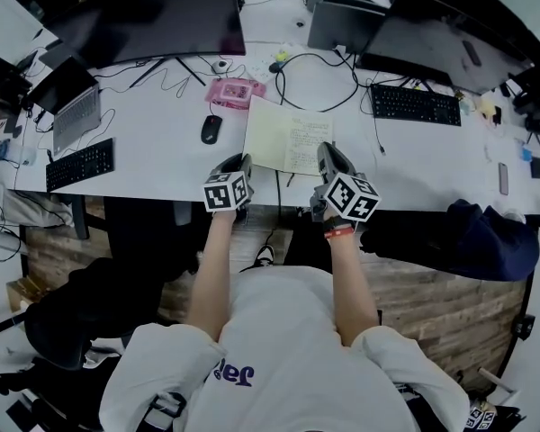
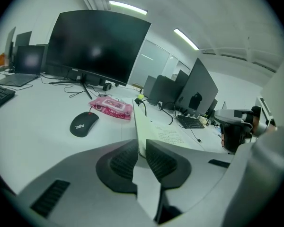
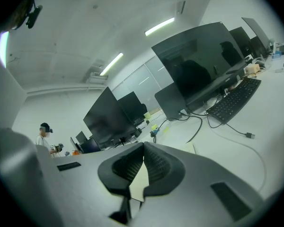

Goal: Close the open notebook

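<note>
The open notebook (image 1: 288, 138) lies near the front edge of the white desk (image 1: 153, 147), cream pages up, with handwriting on the right page (image 2: 173, 137). My left gripper (image 1: 234, 171) is at its near left corner, shut on the left leaf (image 2: 140, 124). That leaf stands up on edge between the pads (image 2: 125, 161). My right gripper (image 1: 329, 162) is at the near right corner. Its jaws meet at the tips (image 3: 143, 161), and cream paper (image 3: 139, 181) of the notebook shows pinched between them.
A black mouse (image 1: 211, 129) and a pink wipes pack (image 1: 234, 90) lie just left of and behind the notebook. Black cables (image 1: 315, 61) run behind it. Keyboards (image 1: 414, 104) (image 1: 79, 164), monitors (image 1: 144, 12) and a laptop (image 1: 72, 106) fill the desk's back and sides.
</note>
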